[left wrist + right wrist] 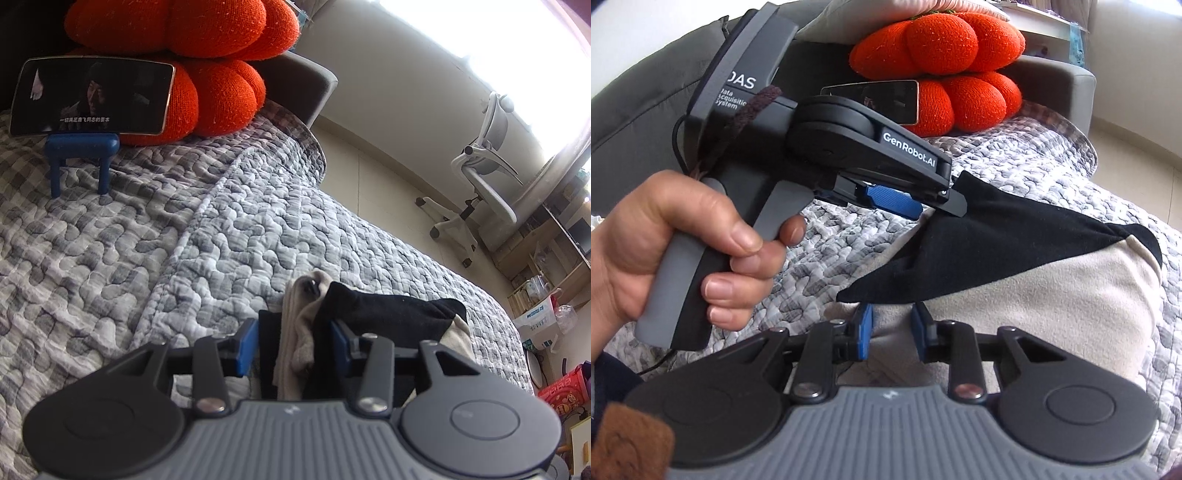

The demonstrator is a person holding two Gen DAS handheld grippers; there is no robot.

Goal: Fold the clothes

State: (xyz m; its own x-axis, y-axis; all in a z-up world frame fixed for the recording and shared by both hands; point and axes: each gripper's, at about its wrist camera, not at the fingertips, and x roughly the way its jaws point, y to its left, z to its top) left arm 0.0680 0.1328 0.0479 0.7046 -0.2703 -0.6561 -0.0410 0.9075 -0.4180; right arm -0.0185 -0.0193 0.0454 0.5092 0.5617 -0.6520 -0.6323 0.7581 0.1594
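1. A black-and-beige garment (1052, 280) lies bunched on the quilted bed cover (229, 236), on the side of the bed away from the orange cushion (192, 55) and the phone (92, 98) propped on its blue stand (79, 160).
2. The left hand-held gripper (291, 343) pinches a gathered wad of black and beige cloth between its blue pads (245, 349); a person's hand (676, 243) grips its handle.
3. The right hand-held gripper (892, 332) has beige fabric between its partly parted jaws, nearer the camera than the left one; whether its pads press the cloth cannot be told.
4. The fold looks under way, not finished: the garment is still crumpled, with a black flap draped across the beige.
5. Risk: with both grippers close on 1 bunch, pulling apart could slip cloth from the looser right jaws, or drag several layers and spoil the fold.
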